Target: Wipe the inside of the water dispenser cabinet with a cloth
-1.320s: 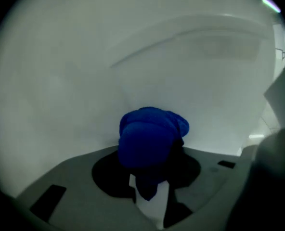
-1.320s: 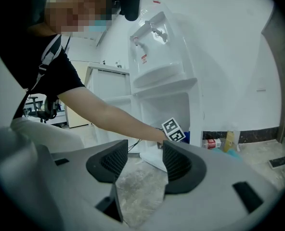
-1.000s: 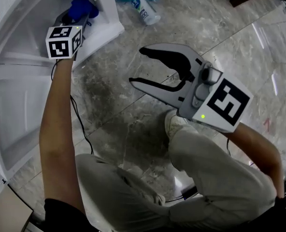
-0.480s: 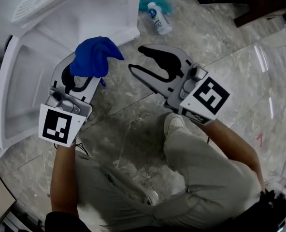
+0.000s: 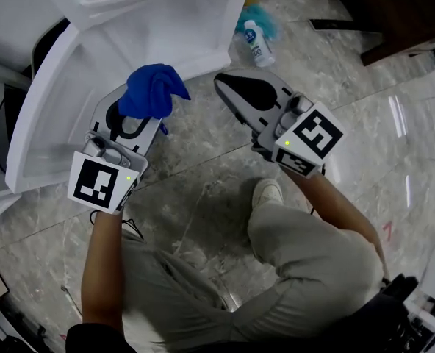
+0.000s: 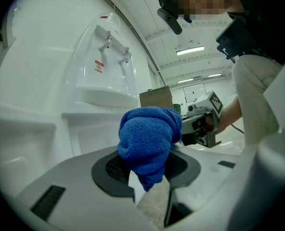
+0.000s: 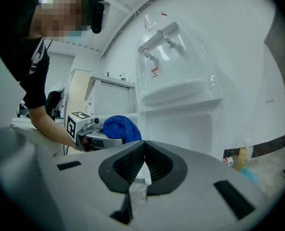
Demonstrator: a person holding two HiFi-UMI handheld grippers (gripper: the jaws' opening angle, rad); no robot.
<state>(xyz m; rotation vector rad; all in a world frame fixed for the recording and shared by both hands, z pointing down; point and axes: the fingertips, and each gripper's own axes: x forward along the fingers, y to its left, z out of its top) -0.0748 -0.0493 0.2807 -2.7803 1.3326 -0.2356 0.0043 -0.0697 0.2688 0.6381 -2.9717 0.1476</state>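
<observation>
A bunched blue cloth (image 5: 153, 90) sits between the jaws of my left gripper (image 5: 145, 107), which is shut on it and held in front of the white water dispenser cabinet (image 5: 195, 20), outside its opening. In the left gripper view the cloth (image 6: 147, 141) fills the gap between the jaws of the left gripper (image 6: 149, 177). My right gripper (image 5: 226, 85) hovers just right of the cloth, its jaws shut together with nothing between them. From the right gripper view the shut right gripper (image 7: 143, 160) points at the dispenser (image 7: 176, 76), with the cloth (image 7: 121, 127) off to its left.
The cabinet door (image 5: 41, 123) hangs open at the left. A white bottle (image 5: 256, 41) and a teal rag (image 5: 265, 17) lie on the marble floor (image 5: 203, 197) right of the cabinet. The person's legs and a shoe (image 5: 267, 193) are below the grippers.
The left gripper has drawn out of the cabinet with the blue cloth, back and up toward the person. The right gripper's wide jaws have closed fully and it has shifted slightly toward the cabinet.
</observation>
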